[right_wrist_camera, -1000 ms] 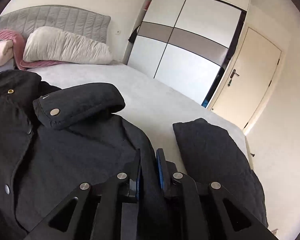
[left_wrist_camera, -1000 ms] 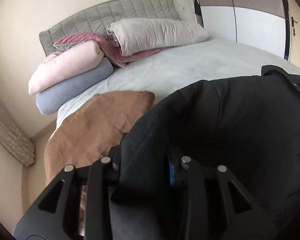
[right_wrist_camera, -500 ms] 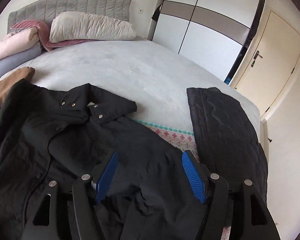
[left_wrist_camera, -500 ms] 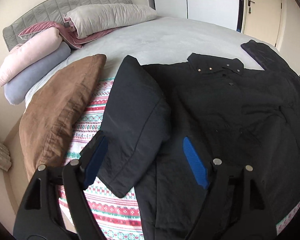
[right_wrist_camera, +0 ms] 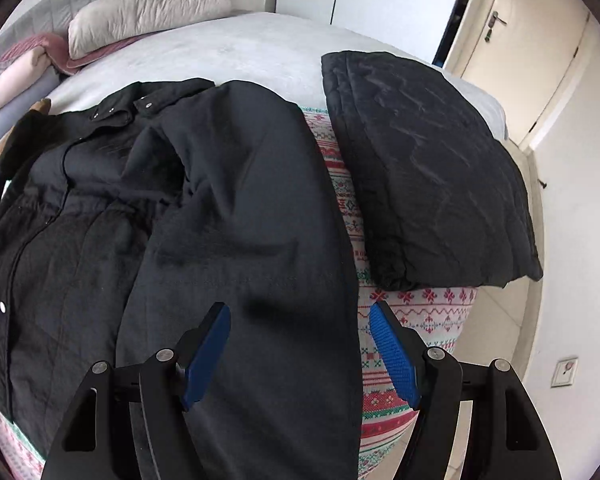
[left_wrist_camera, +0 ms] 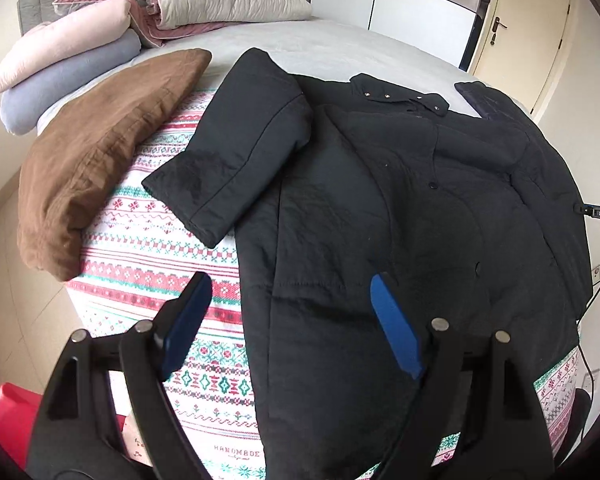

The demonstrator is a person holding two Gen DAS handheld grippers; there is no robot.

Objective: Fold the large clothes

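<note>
A large black coat (left_wrist_camera: 380,200) lies front up on the patterned blanket (left_wrist_camera: 148,232), collar toward the headboard. One sleeve (left_wrist_camera: 240,148) lies out to the left; in the right wrist view the other sleeve (right_wrist_camera: 240,184) lies over the coat's (right_wrist_camera: 60,260) front. My left gripper (left_wrist_camera: 292,284) hovers over the coat's left hem edge, its jaws opening, no cloth pinched between the blue pads (left_wrist_camera: 396,328). Above the coat's right edge my right gripper (right_wrist_camera: 299,307) is also opening, and its pads (right_wrist_camera: 392,352) hold nothing.
A brown folded cover (left_wrist_camera: 100,140) lies left of the coat. A dark quilted folded garment (right_wrist_camera: 428,168) sits on the bed's right corner. Pillows (left_wrist_camera: 220,0) are stacked at the headboard. A red object (left_wrist_camera: 8,412) shows at lower left. A door (right_wrist_camera: 512,40) stands behind.
Both grippers were shut on the coat a second ago; they let go, opened wide and drew back toward the bed's foot. The coat now lies spread on the blanket.
</note>
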